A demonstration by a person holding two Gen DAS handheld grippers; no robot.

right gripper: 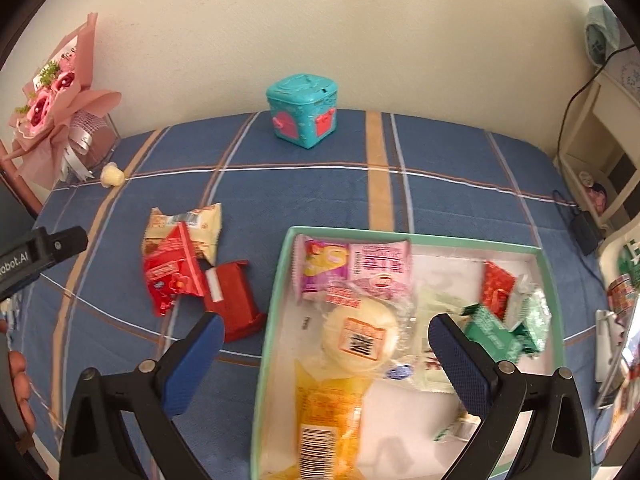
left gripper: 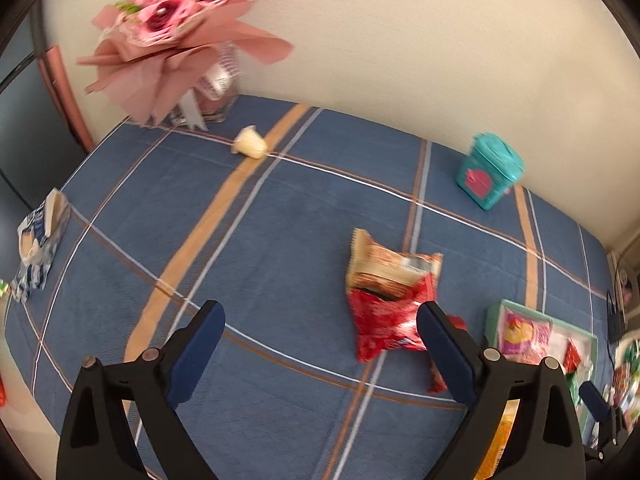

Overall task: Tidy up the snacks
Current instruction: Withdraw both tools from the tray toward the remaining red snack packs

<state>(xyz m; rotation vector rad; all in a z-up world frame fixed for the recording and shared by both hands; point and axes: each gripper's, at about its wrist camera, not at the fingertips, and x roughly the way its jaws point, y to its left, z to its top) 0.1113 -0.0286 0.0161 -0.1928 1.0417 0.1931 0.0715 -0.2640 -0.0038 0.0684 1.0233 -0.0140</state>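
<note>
My left gripper (left gripper: 320,318) is open above the blue plaid cloth, nothing between its fingers. Just past its right finger lies a red snack packet (left gripper: 380,322), overlapping a beige packet (left gripper: 382,266). My right gripper (right gripper: 326,328) is open over the left part of a mint-green tray (right gripper: 276,300). Its jaws straddle the tray's left wall and a round bun in clear wrap (right gripper: 360,338), without touching it. The tray also holds a yellow pack (right gripper: 328,412), pink packets (right gripper: 356,264) and green packets (right gripper: 496,330). Left of the tray lie red packets (right gripper: 172,276), a red carton (right gripper: 234,300) and the beige packet (right gripper: 202,224).
A teal box (right gripper: 302,112) stands by the back wall. A small jelly cup (left gripper: 250,142) lies near a pink bouquet (left gripper: 168,32) at the back left. A blue-and-white packet (left gripper: 38,244) sits at the cloth's left edge. Shelves and a cable are to the right.
</note>
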